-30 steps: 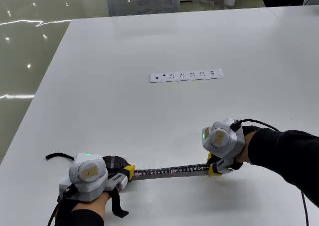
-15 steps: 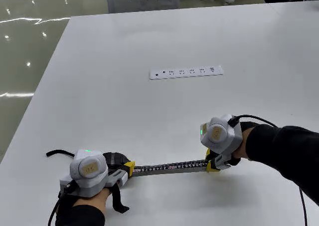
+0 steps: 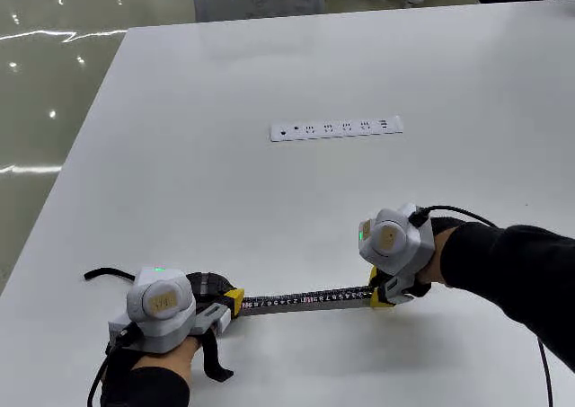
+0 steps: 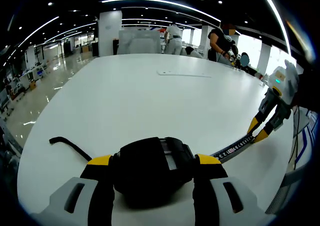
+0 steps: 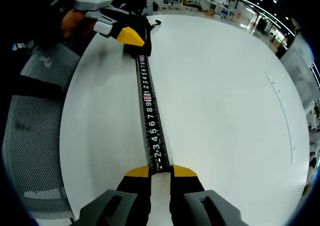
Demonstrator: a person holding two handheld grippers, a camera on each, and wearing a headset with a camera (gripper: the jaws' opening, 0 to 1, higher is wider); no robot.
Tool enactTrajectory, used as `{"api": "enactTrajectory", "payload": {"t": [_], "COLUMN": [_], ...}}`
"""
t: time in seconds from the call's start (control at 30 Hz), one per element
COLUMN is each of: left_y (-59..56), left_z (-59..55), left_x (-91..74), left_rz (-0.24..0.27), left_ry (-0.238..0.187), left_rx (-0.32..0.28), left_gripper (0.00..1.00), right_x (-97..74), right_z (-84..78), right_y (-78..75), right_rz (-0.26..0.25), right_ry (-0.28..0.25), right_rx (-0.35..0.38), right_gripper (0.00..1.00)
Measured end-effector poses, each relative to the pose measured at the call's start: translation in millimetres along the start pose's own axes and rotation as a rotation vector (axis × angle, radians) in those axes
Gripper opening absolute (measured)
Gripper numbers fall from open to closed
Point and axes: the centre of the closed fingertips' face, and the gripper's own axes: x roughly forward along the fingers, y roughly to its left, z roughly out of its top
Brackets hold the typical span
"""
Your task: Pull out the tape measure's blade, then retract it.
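Tape measure [image 3: 208, 290] sat at the near left edge of the white worktop [image 3: 269, 200], its black case clamped in the left gripper [image 3: 221, 306]. In the left gripper view the yellow-tipped fingers [image 4: 100, 160] pinched the case from both sides, with the case body between them and resting on the worktop. A thin black strap [image 4: 70, 144] trailed off the case to the left and lay flat on the surface.

Blade [image 3: 305, 301] was pulled out and ran low along the worktop from the case toward the right gripper [image 3: 382, 297]. In the right gripper view the numbers on the blade read from 2 near the fingers up past 9 toward the case. The right fingers [image 5: 136, 172] were pressed together on the blade's free end, gripping the tip. Whether the blade touched the worktop along its length, cannot tell.

The two grippers were well apart, joined only by the blade. A dark sleeve [image 3: 512, 277] came in from the right behind the right gripper.

A white power strip [image 3: 336, 128] lay further back on the worktop, well apart from both grippers. A grey mesh chair [image 5: 30, 126] showed beside the worktop edge in the right gripper view. People [image 4: 220, 41] stood at the far end of the worktop in the left gripper view.
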Motion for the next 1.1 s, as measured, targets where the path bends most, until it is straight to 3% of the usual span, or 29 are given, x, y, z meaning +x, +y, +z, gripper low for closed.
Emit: {"api": "enactTrajectory", "payload": {"t": [1.1], "left_y": [0.1], "left_z": [0.0], "left_x": [0.3], "left_rz": [-0.003], "left_ry": [0.003], "left_rx": [-0.004], "left_gripper": [0.58], "right_x": [3.2], "right_z": [8.7], "right_y": [1.6], "right_rz": [0.002], "right_ry": [0.003], "right_rx": [-0.002], "right_gripper": [0.09]}}
